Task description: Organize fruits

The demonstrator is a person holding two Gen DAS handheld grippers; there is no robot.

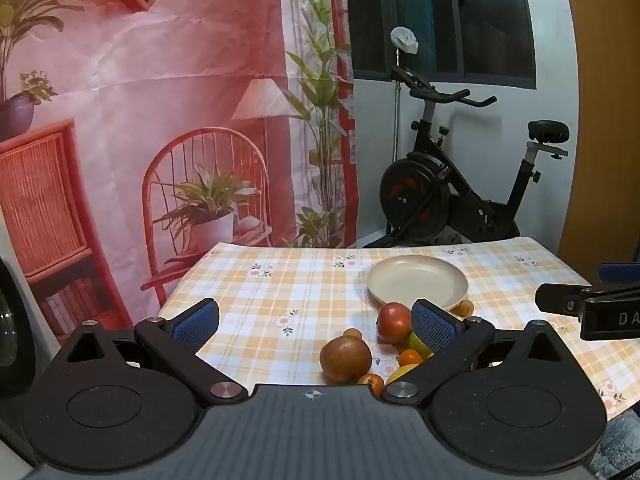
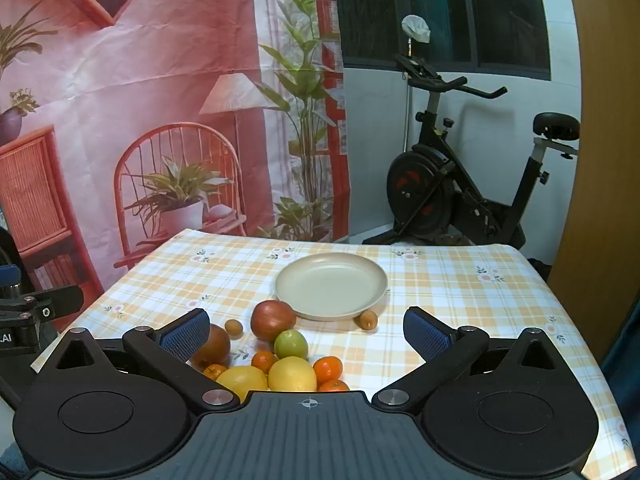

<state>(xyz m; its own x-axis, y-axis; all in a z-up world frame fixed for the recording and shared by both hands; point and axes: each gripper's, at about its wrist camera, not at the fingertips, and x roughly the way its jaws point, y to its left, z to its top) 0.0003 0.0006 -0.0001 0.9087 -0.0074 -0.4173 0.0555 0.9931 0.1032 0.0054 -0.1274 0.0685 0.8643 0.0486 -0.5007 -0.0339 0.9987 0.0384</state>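
I see both my grippers, left gripper (image 1: 316,320) and right gripper (image 2: 306,330), spread wide, holding nothing, fruits (image 2: 280,352) clustered just before the beige plate (image 2: 374,276), checked tablecloth (image 2: 460,292) underneath

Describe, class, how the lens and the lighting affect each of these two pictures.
Left wrist view: fisheye bends the door edge and darkens the corners; plate evenly lit, little shadow. Right wrist view: same curving; fruits sharp, soft glare on the yellow fruit.

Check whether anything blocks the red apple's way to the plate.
Nothing visible does. The red apple lies just in front of the empty plate, at its near-left rim; no fruit sits between them. Both grippers are open, holding nothing.
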